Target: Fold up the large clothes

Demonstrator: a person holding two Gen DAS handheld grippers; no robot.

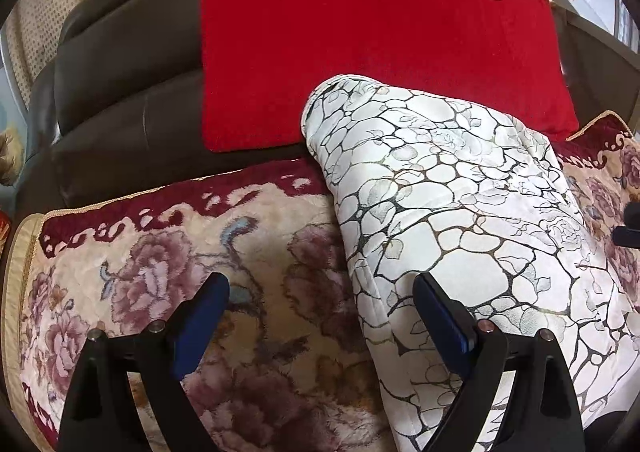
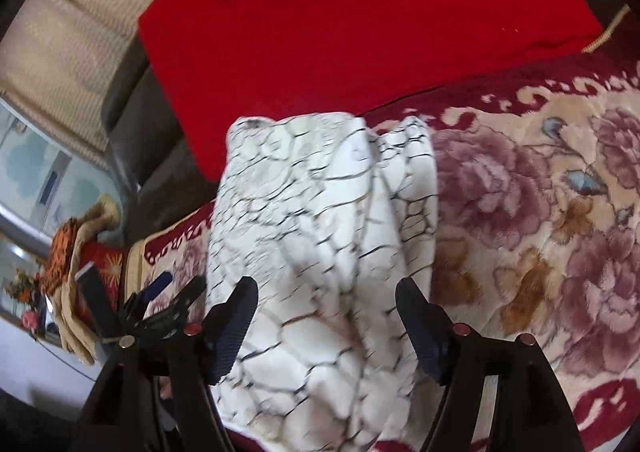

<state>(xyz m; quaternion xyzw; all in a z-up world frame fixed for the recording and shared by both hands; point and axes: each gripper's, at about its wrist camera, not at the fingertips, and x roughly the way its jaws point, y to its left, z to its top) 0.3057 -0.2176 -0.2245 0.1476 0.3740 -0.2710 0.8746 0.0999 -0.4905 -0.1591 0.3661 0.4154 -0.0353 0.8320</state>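
Tongs stand spread on both sides, and neither pair pinches anything. The left gripper (image 1: pixel 320 316) hovers with one blue pad over the floral sofa cover (image 1: pixel 168 284) and the other over the near left edge of the white garment (image 1: pixel 440 192); no cloth is caught between the pads. The right gripper (image 2: pixel 326 328) hangs open above the garment's middle (image 2: pixel 320 212), its pads clear of the fabric on either side.

The garment, white with a dark cracked-stone print, lies as a long folded bundle on the sofa seat, its far end touching the red cushion (image 1: pixel 360 32) that leans on the dark leather backrest (image 1: pixel 120 64).

It looks thick and padded (probably quilted), so I judge it soft but bulky: it should hold a fold loosely and spring back a little, and a thin pinch may slip off the stacked layers. The rolled left edge or a corner at the far end seems the best place to grip, taking all layers at once.

The right wrist view is smeared by motion blur, so seams and layer count there are hard to read. The garment's near end is cut off by both frames, and its underside is hidden. A pile of cloth (image 2: pixel 76 252) beyond the sofa arm is too blurred to identify.
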